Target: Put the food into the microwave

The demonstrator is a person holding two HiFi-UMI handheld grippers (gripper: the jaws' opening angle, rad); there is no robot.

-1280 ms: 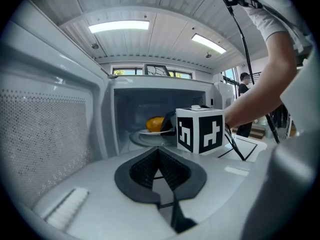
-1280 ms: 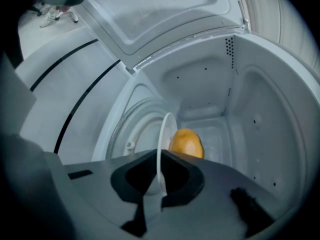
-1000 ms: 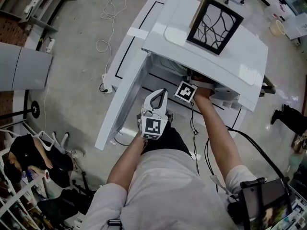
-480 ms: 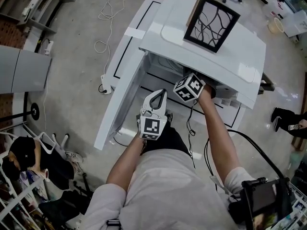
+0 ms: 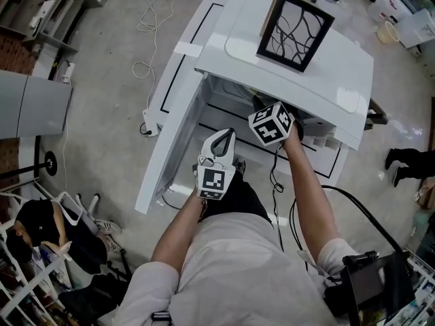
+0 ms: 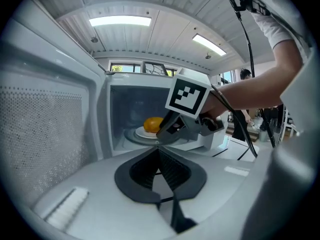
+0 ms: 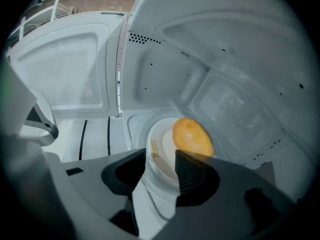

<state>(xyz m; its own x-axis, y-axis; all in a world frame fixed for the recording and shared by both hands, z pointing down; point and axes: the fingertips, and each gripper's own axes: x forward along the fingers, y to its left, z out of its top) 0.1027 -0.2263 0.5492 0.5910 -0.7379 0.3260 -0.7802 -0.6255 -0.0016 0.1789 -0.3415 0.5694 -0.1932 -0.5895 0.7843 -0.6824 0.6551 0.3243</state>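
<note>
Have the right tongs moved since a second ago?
Yes. The right tongs rolled and shifted slightly right along the front edge of the microwave; jaws just opened, gripping nothing.

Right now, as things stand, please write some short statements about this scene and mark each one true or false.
1. The microwave door is open. True.
2. The food lies on a plate inside the microwave. True.
3. The right gripper grips the plate. False: its jaws have just been opening and stand apart, pressing on nothing.
4. Nothing lies on top of the microwave. False: a black frame lies there.
</note>
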